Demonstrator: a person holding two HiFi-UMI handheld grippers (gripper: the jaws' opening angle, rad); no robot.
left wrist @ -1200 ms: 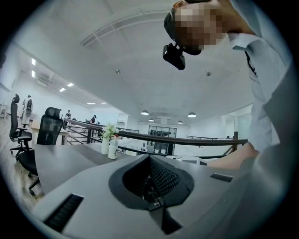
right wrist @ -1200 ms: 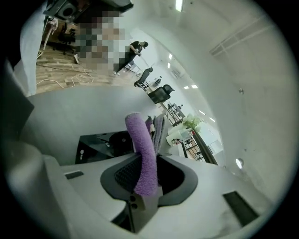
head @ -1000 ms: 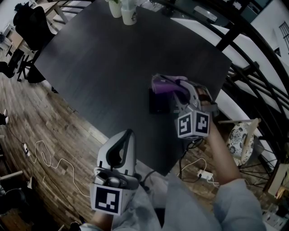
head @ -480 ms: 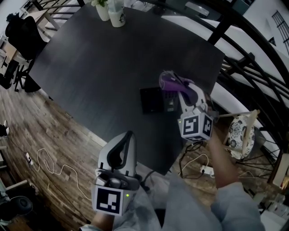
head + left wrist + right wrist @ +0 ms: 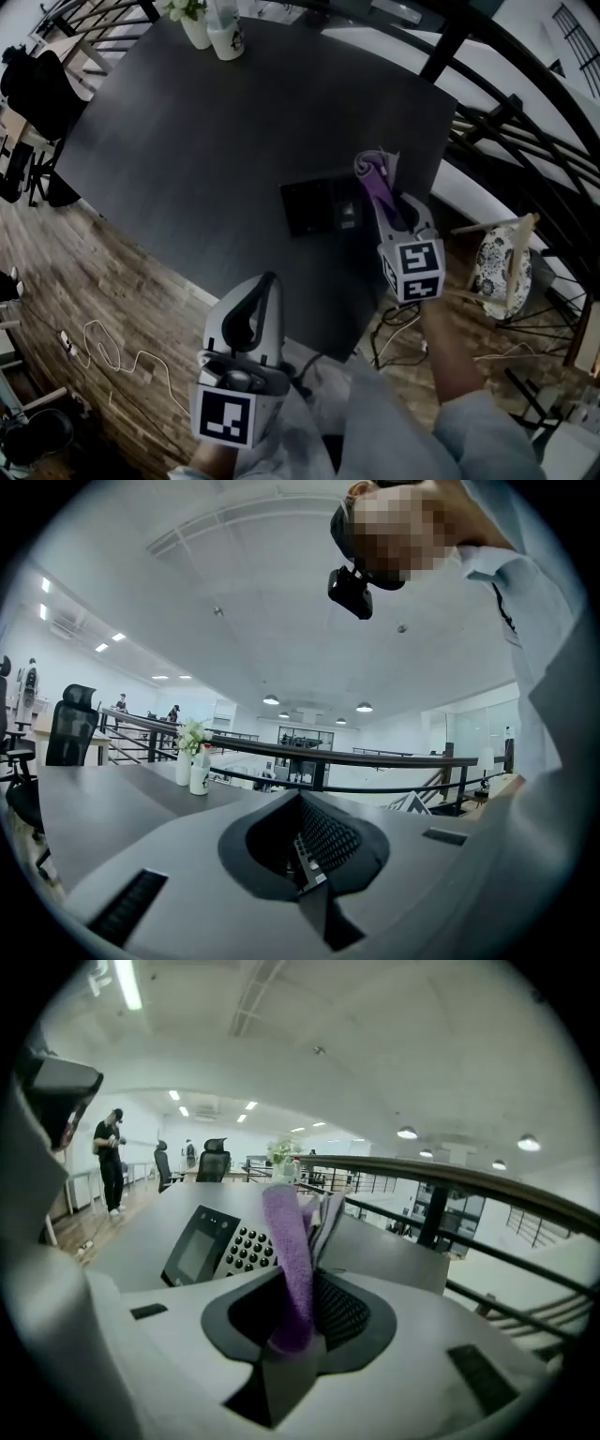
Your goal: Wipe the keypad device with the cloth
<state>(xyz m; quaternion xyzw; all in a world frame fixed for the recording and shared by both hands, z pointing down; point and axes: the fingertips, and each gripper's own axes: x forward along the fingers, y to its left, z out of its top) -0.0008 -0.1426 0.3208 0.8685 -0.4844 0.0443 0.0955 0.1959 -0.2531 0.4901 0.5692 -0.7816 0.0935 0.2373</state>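
Closest to me, the left gripper hangs low off the near edge of the worktop, over the wooden floor. In its own view the fingers are pressed together with nothing between them.

Further out, the right gripper reaches over the worktop's right-hand part. Its fingers are clamped on the purple cloth. In the right gripper view the cloth stands up out of the fingers as a thick folded strip, with paler folds just behind it.

The keypad device lies flat on the worktop just to the left of the cloth. It is a dark slab, with its screen on the left half and its rows of round keys on the right. In the right gripper view the keys sit just beside the cloth. I cannot tell whether cloth and device touch.

At the far end of the worktop stand a white cup and a small plant pot, side by side and well apart from the device. A dark railing runs beyond the worktop's right edge, and a chair with a patterned seat stands near it.
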